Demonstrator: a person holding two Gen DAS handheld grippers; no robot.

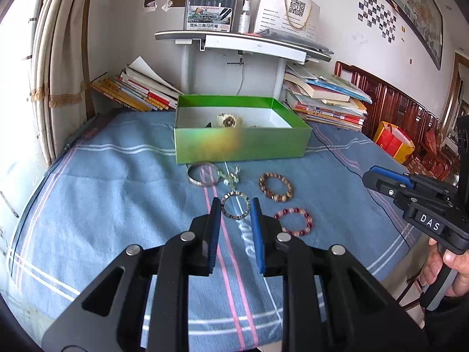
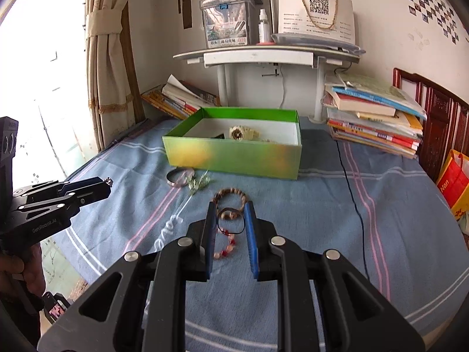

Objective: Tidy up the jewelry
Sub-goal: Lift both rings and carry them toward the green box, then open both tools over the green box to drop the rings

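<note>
Several bracelets lie on the blue striped cloth in front of an open green box that holds a pale watch. They include a silver bangle, a brown bead bracelet, a small bead ring and a red and pink bead bracelet. My left gripper hovers over the cloth with its jaws a little apart and empty; the small ring shows through the gap. My right gripper hovers likewise, empty, above the small ring and the red and pink beads.
A crystal trinket lies beside the bangle. Book stacks flank a small white shelf behind the box. A black cable runs across the cloth at the right. A red and yellow bag stands by the wooden bed frame.
</note>
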